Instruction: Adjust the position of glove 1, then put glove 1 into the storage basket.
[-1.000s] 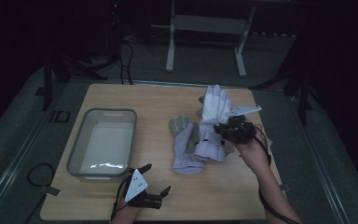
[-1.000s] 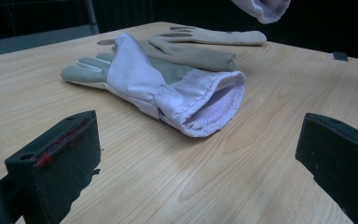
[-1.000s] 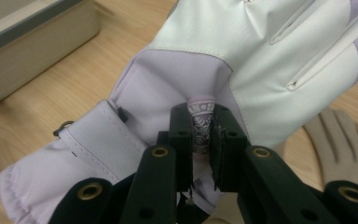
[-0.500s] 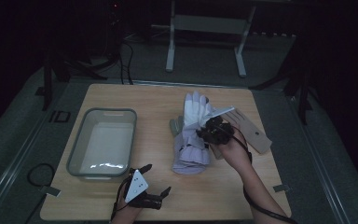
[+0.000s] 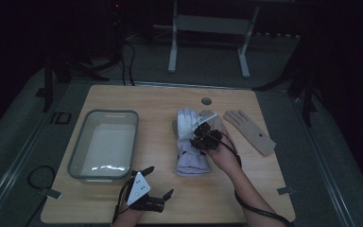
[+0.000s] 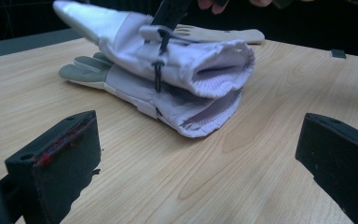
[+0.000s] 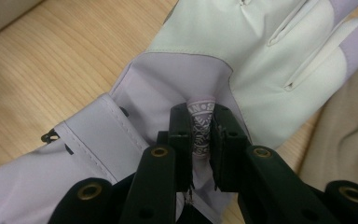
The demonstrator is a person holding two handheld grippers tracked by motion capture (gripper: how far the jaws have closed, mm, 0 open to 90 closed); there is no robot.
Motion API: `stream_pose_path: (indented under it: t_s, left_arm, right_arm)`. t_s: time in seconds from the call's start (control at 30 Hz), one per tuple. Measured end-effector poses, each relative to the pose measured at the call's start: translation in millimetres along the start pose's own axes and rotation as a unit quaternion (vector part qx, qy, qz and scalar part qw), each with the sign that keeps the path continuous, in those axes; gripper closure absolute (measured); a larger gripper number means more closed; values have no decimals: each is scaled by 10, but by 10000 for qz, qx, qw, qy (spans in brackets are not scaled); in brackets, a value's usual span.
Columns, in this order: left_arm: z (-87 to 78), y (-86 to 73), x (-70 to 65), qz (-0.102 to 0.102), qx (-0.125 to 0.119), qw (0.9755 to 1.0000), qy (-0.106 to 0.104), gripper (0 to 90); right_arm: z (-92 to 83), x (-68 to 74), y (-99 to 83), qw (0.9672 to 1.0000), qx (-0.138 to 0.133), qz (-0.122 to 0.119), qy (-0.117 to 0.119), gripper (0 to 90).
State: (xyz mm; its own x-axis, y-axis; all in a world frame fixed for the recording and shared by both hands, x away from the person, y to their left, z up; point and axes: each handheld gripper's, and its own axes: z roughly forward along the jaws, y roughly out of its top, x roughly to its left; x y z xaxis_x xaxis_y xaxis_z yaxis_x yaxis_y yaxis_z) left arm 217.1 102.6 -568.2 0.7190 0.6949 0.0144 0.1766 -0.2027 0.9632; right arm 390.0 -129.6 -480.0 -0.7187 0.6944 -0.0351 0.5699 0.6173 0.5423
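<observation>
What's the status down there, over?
Right gripper shut on the white-and-lilac fabric glove, atop its grey-fingered twin. Left gripper open, idle at table edge. Nothing in the way.

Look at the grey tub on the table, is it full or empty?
Empty. In the high view the grey tub shows only its bare pale bottom; both white and lilac gloves and the tan glove lie on the table outside it.

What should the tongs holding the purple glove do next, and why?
Probably lower a touch more and let go. The right tongs pinch a fold of the top purple glove, which already lies over the second purple glove on the table. The pair looks lined up, so opening should leave it stacked.
</observation>
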Motion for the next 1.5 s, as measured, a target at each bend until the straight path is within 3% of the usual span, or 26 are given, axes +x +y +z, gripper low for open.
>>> stream_pose_path:
  t_s: [0.2,0.33,0.53,0.63,0.7,0.83,0.97,1.0,1.07,1.1,1.13,1.17,1.23,1.33,1.43,1.5]
  left_arm:
    - [0,0,0,-9,1,10000,-3,1]
    - [3,1,-3,-7,18,10000,27,1]
    - [4,2,4,-32,23,10000,23,1]
    - [3,1,8,-65,18,10000,34,1]
    - [9,4,11,-84,44,10000,24,1]
    - [15,8,35,-235,111,9996,-66,1]
    - [64,28,59,-408,342,9984,-208,1]
    - [78,36,66,-464,396,9977,-312,1]
    - [94,48,68,-491,470,9971,-329,2]
    - [123,88,72,-513,666,9961,-261,1]
    - [123,88,72,-513,666,9961,-261,2]
    - [127,106,72,-523,677,9962,-191,2]
    - [126,162,83,-613,660,9959,-66,2]
    - [140,290,105,-739,579,9956,-80,13]
    - [190,440,112,-690,604,9958,-79,13]
    - [246,543,118,-655,740,9951,-43,13]
  right_arm:
    - [134,1,-28,9999,116,-51,99,795]
    - [172,42,-45,9993,208,-219,214,792]
    - [176,31,-65,9991,111,-260,318,726]
    - [138,11,-79,9990,-56,-281,350,630]
    - [99,5,-85,9990,-119,-322,281,516]
    - [-18,-39,-121,9987,-368,-220,283,372]
    - [-116,-67,-228,9969,-593,-174,488,213]
    - [-134,-69,-260,9965,-644,-195,496,193]
    - [-169,-86,-327,9958,-704,-169,567,176]
    - [-190,-96,-362,9954,-760,-175,553,174]
    - [-190,-96,-362,9954,-760,-175,553,174]
    - [-236,-124,-432,9942,-864,-175,614,146]
    - [-301,-173,-518,9913,-1123,-84,686,173]
    - [-372,-234,-625,9880,-1479,-121,432,183]
    - [-402,-301,-673,9880,-1413,295,549,164]
    - [-404,-307,-682,9866,-1467,376,608,103]
